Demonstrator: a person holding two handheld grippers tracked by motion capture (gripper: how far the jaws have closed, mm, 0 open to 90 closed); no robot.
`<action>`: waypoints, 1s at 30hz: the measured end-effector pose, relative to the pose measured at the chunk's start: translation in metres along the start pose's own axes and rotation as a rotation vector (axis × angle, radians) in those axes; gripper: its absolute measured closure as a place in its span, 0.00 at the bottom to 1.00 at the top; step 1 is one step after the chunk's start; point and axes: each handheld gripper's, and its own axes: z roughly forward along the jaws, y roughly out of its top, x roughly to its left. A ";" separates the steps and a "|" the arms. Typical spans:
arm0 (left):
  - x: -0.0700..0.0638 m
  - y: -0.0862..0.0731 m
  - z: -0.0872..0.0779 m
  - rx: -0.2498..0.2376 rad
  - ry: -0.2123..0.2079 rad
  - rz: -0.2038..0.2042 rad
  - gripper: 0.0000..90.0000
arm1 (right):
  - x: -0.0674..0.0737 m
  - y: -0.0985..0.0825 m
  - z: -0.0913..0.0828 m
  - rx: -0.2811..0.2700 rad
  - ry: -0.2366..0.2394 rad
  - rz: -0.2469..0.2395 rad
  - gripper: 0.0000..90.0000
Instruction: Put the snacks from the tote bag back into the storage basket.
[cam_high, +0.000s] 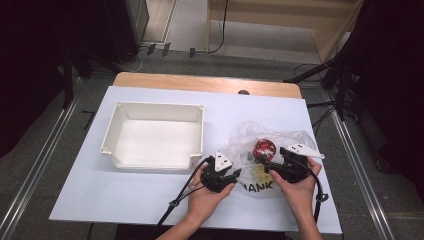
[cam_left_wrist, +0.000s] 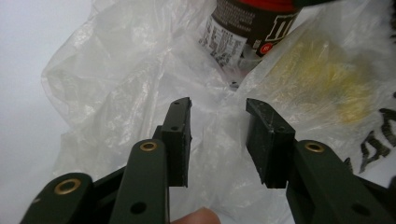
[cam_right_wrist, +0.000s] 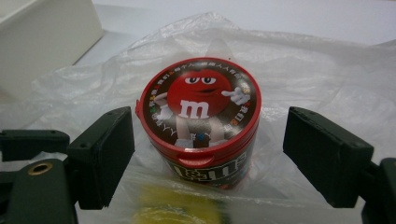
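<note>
A small red-lidded M&M's candy can (cam_right_wrist: 201, 107) sits inside a crumpled clear plastic bag (cam_high: 246, 134) at the table's right front. My right gripper (cam_right_wrist: 208, 140) is open, with one jaw on each side of the can and a gap on both sides. From the bag's left, my left gripper (cam_left_wrist: 218, 112) points at the thin film (cam_left_wrist: 121, 70) with its jaws apart and nothing pressed between them. In that view the can (cam_left_wrist: 247, 23) lies beyond the jaws, and something yellow (cam_left_wrist: 322, 79) shows through the bag. In the high view both grippers, left (cam_high: 235, 172) and right (cam_high: 265, 162), flank the can (cam_high: 263, 148).
A white rectangular bin (cam_high: 155, 135) stands to the left of the bag, and its corner (cam_right_wrist: 42, 37) shows in the right gripper view. Everything rests on a white board (cam_high: 125, 195) over a wooden table. Black cables trail from both grippers toward the front edge.
</note>
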 end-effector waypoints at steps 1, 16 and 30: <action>0.000 0.001 -0.002 -0.007 -0.002 -0.001 0.67 | 0.000 -0.001 0.002 0.002 0.001 -0.004 0.19; 0.017 0.012 -0.039 -0.085 -0.019 -0.002 0.63 | 0.002 -0.003 0.014 0.021 -0.010 0.006 0.21; 0.035 0.008 -0.064 -0.132 -0.050 -0.007 0.40 | 0.003 -0.007 0.023 0.046 -0.014 0.002 0.22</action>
